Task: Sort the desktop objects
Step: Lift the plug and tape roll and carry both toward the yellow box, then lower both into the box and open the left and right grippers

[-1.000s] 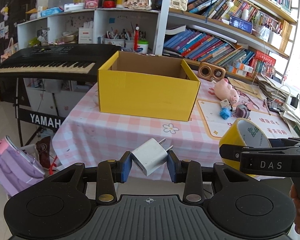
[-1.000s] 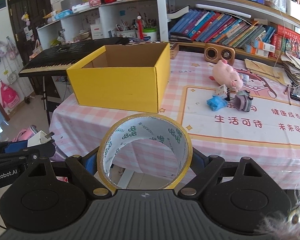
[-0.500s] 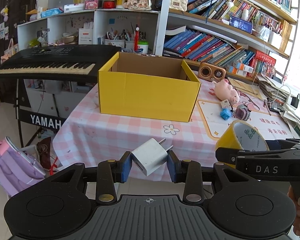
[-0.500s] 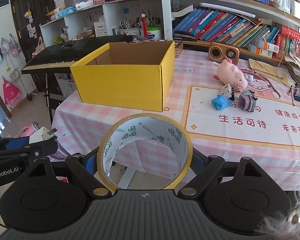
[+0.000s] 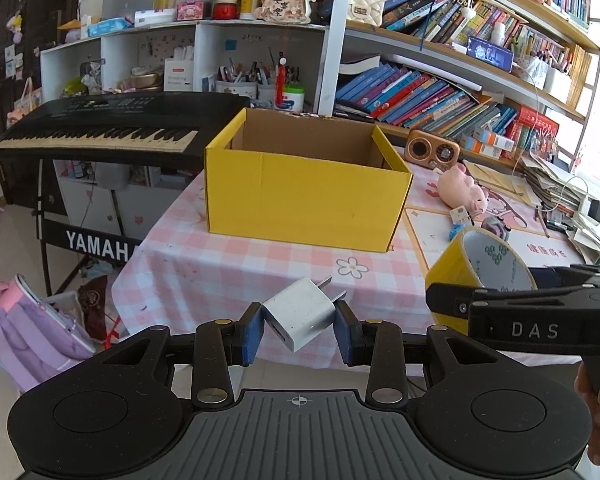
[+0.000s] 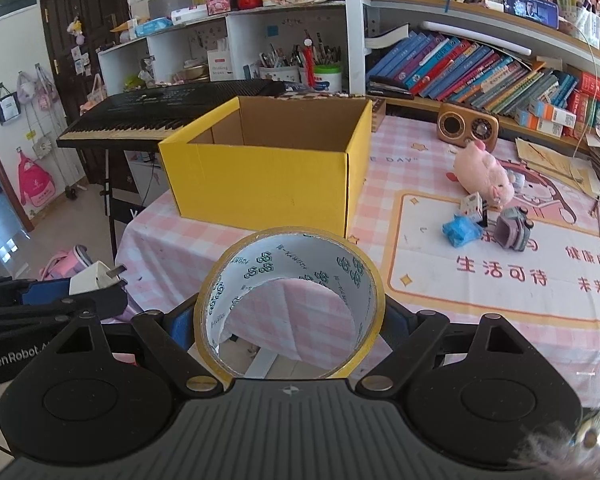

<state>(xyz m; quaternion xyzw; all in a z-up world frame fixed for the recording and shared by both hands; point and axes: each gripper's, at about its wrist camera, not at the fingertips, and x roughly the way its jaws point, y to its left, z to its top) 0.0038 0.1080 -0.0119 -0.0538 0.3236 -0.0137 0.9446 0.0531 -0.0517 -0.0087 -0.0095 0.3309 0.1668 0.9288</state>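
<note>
While my left tool (image 5: 299, 326) pinches the white charger (image 5: 300, 312) and my right tool (image 6: 288, 320) clamps the tape roll (image 6: 288, 300), both hang off the near edge of the surface (image 5: 236, 264). Straight ahead, farther in, stands the open yellow box (image 5: 304, 196), about equally near to each.

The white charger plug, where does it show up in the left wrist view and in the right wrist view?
Left wrist: white charger plug at lower centre, clamped between the left gripper pads.
Right wrist: the plug is at the lower left edge, mostly hidden by that gripper.
Shared landmark: the yellow box on the checked tablecloth, beyond the plug in both views.
</note>
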